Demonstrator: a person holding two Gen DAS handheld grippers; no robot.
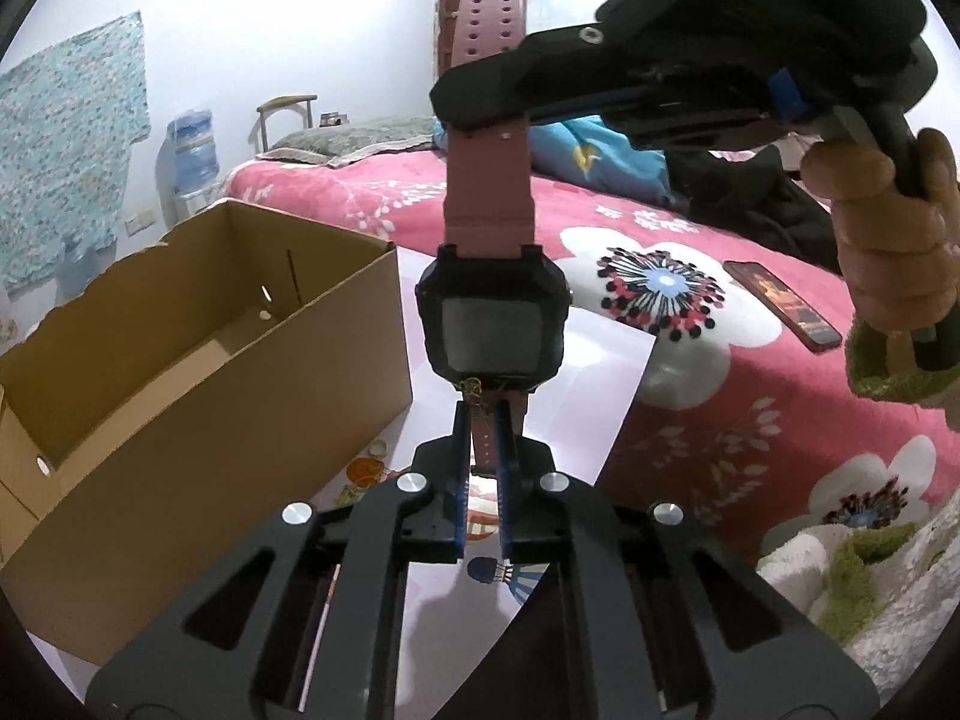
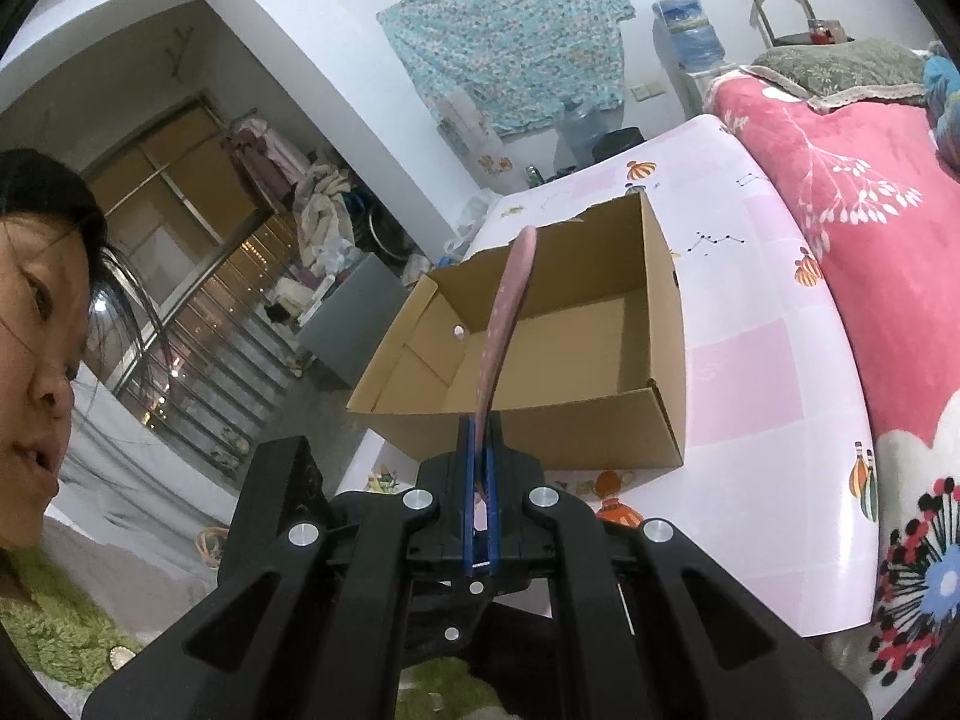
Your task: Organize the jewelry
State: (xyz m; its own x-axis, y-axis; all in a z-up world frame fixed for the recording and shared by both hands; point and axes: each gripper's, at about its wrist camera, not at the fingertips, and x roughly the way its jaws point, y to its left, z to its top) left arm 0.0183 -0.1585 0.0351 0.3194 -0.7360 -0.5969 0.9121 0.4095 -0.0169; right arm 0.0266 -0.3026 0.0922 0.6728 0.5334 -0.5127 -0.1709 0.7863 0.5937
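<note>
A pink-strapped watch [image 1: 493,318] with a black square face hangs upright between both grippers. My left gripper [image 1: 485,420] is shut on the lower strap just below the face, where a thin gold chain [image 1: 474,390] is tangled. My right gripper [image 1: 480,102] comes in from the upper right and is shut on the upper strap. In the right wrist view my right gripper [image 2: 480,426] clamps the pink strap [image 2: 507,312] edge-on, above the open cardboard box [image 2: 663,336]. The box [image 1: 198,396] stands left of the watch and looks empty.
The box stands on a white and pink patterned board [image 2: 750,372] laid on a pink flowered bed [image 1: 690,396]. A phone [image 1: 780,303] lies on the bed to the right. A person's face [image 2: 36,324] is close on the left.
</note>
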